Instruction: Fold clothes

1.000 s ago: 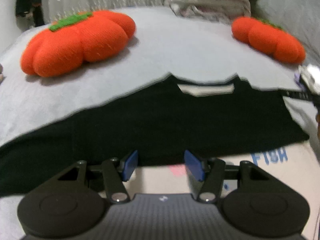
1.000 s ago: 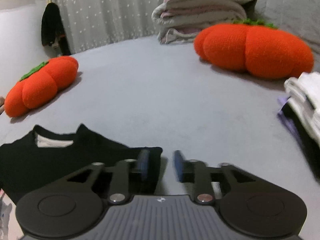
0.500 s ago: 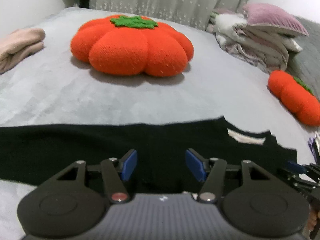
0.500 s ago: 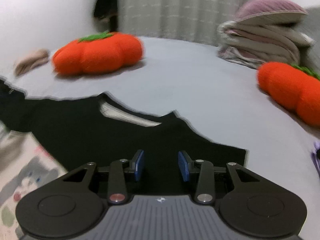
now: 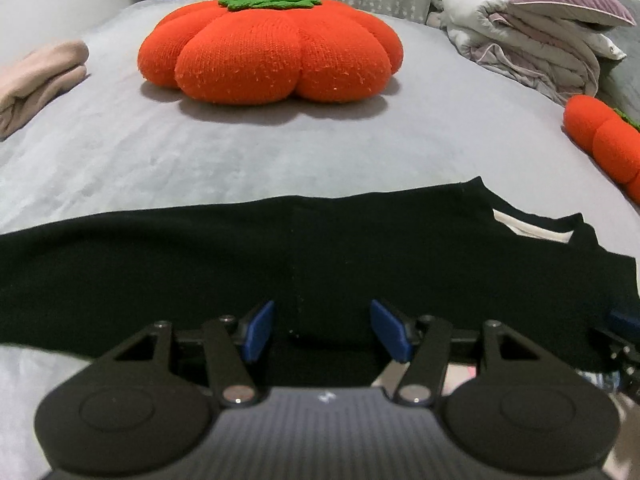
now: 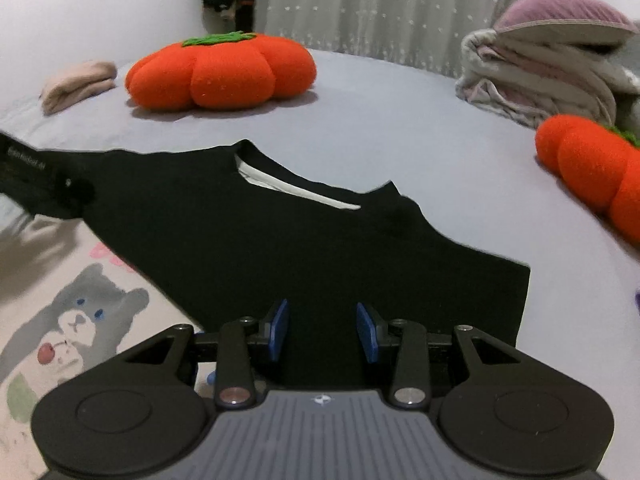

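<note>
The left gripper (image 5: 322, 330) is hanging over the black shirt (image 5: 280, 264) lying flat on the grey bed (image 5: 280, 148), fingers open, gripping nothing. The right gripper (image 6: 322, 332) is hanging over its right part, fingers open too.

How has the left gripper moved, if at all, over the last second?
Yes. The left gripper has swung left along the black shirt: its collar, centred ahead before, now sits far right in the view.
</note>
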